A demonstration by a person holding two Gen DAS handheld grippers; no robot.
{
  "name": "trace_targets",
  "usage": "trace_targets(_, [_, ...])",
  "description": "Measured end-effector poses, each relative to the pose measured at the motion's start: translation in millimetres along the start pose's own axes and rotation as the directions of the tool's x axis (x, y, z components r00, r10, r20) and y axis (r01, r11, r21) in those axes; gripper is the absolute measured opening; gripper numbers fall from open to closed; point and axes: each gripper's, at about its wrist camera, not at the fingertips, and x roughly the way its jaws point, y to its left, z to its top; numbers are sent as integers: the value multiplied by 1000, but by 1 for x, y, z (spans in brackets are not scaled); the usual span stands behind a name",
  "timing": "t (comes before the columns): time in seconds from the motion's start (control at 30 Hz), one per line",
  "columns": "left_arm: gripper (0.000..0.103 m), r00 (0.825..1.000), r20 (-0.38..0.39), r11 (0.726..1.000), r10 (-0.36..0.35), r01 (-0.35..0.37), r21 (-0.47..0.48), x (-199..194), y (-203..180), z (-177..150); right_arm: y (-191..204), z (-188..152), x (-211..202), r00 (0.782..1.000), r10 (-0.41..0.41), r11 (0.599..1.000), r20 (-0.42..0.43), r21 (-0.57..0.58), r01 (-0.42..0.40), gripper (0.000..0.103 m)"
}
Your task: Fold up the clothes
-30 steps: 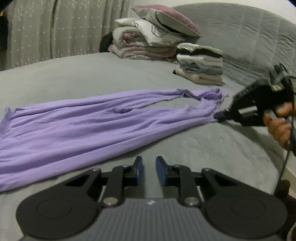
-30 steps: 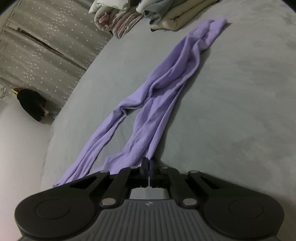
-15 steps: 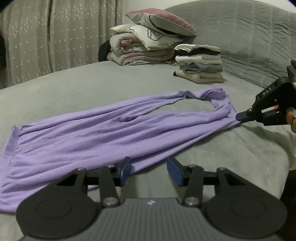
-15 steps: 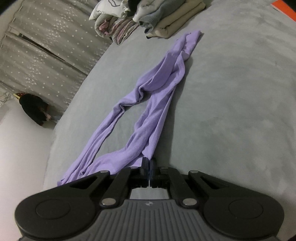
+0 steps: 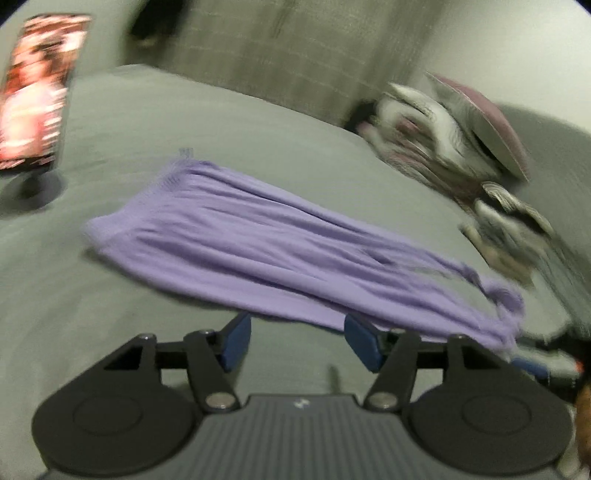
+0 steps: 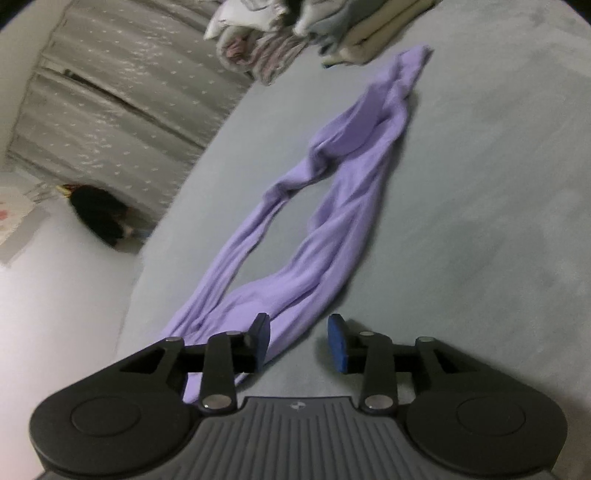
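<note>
The left gripper (image 5: pixel 297 341) has its blue-padded fingers (image 5: pixel 234 341) spread wide with nothing between them, held just short of the near edge of the purple garment (image 5: pixel 280 254). The right gripper (image 6: pixel 300 341) is also spread apart and empty; its left pad sits over the near end of the purple garment (image 6: pixel 332 206), though whether it touches the cloth cannot be told. The left view is smeared with motion blur, so edges are soft, and the right gripper shows there only as a dark blurred shape at the lower right edge, mostly cut off. The garment lies flat on the grey bed (image 6: pixel 480 184), a long narrow shape. In the right view its long axis runs away from the gripper toward the stack of folded clothes (image 6: pixel 354 33), splitting into two strands around a bare gap. In the left view it stretches from the far left down to the right. A pile of bedding (image 5: pixel 443 125) is blurred, and a phone on a stand (image 5: pixel 33 96) shows an unreadable picture.
</note>
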Motion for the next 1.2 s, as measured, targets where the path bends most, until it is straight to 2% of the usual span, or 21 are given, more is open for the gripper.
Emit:
trace_targets(0.1, [59, 997, 36, 992, 64, -60, -115, -8, 19, 1, 9, -17, 14, 998, 49, 999, -41, -11, -49, 36])
trace_targets(0.2, [55, 990, 75, 978, 120, -105, -180, -13, 39, 3, 23, -33, 24, 997, 60, 995, -53, -74, -63, 36])
trace_targets(0.3, [52, 982, 109, 963, 157, -128, -239, -16, 57, 6, 38, -46, 39, 992, 89, 989, -87, -113, -99, 36])
trace_targets(0.5, [43, 972, 143, 930, 187, -128, -345, -6, 84, 12, 57, -62, 59, 991, 103, 977, -84, -179, -116, 36])
trace_targets(0.6, [41, 969, 153, 922, 191, -124, -366, 2, 88, 15, 61, -64, 64, 993, 95, 976, -70, -191, -107, 35])
trace_targets(0.7, [36, 966, 157, 917, 204, -133, -376, 8, 91, 15, 63, -67, 66, 996, 74, 975, -48, -204, -82, 30])
trace_targets(0.87, [20, 960, 164, 907, 225, -146, -394, 18, 95, 17, 73, -71, 75, 1000, 23, 967, -10, -255, -25, 20])
trace_targets(1.03, [6, 960, 160, 903, 228, -147, -405, 17, 99, 16, 78, -75, 82, 1000, -14, 952, 17, -304, 18, 0])
trace_targets(1.2, [5, 963, 152, 899, 223, -143, -414, 9, 103, 14, 77, -75, 74, 1000, -2, 954, 6, -300, 4, 0])
